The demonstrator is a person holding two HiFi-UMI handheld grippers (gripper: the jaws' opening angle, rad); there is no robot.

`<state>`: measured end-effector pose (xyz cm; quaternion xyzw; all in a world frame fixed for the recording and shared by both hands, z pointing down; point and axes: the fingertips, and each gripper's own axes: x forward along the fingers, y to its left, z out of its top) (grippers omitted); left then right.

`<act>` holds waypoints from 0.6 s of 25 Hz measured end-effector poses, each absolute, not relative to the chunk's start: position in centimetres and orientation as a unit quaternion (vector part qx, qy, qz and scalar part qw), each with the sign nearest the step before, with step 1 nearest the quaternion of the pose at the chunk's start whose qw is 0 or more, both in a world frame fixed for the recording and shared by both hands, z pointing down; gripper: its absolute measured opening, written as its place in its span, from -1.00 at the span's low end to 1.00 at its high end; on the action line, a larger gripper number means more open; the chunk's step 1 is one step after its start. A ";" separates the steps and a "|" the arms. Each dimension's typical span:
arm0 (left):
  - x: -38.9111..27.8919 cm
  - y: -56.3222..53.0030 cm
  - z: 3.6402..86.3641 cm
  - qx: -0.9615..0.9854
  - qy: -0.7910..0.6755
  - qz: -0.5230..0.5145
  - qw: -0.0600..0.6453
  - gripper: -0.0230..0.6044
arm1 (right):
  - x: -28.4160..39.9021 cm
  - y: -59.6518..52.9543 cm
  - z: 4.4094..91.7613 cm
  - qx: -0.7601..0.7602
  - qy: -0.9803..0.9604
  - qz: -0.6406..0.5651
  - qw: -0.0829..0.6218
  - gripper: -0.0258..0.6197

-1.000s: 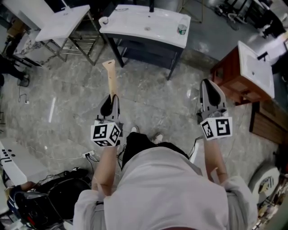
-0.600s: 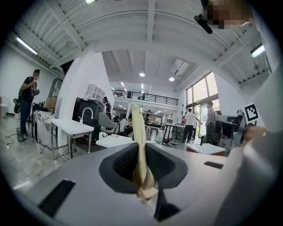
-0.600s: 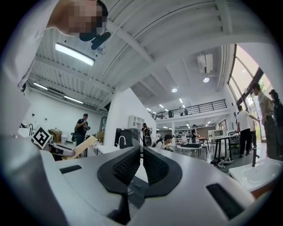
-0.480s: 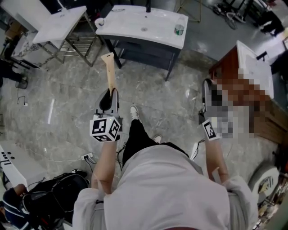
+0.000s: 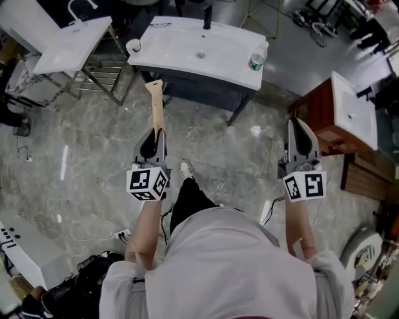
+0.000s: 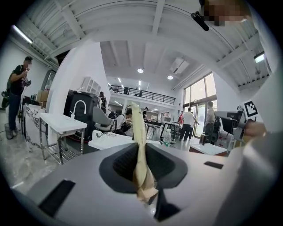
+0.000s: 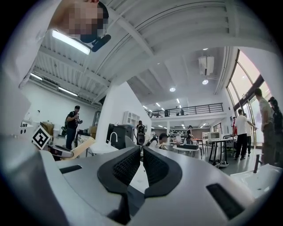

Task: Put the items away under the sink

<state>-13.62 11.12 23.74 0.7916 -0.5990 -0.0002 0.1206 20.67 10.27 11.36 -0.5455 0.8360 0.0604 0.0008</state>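
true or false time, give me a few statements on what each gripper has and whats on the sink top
1. The left gripper is clamped on a long tan packet. True.
2. The right gripper holds a bottle. False: nothing is between its jaws; the bottle stands on the white sink top.
3. The packet already lies under the sink. False: it is in the left gripper, over the floor, short of the vanity.
4. A black faucet stands at the far edge of the sink top. True.
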 end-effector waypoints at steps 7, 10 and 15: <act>-16.3 2.5 25.2 0.810 -0.567 0.003 0.149 -0.75 | 16.9 3.4 11.4 -0.563 0.825 0.051 -0.012 -0.78; -16.8 -0.3 25.9 0.816 -0.556 0.006 0.159 -0.75 | 16.2 1.2 11.8 -0.575 0.817 0.046 -0.021 -0.78; -17.8 -4.0 27.1 0.825 -0.537 0.010 0.175 -0.75 | 14.5 -2.4 11.9 -0.588 0.806 0.050 -0.034 -0.78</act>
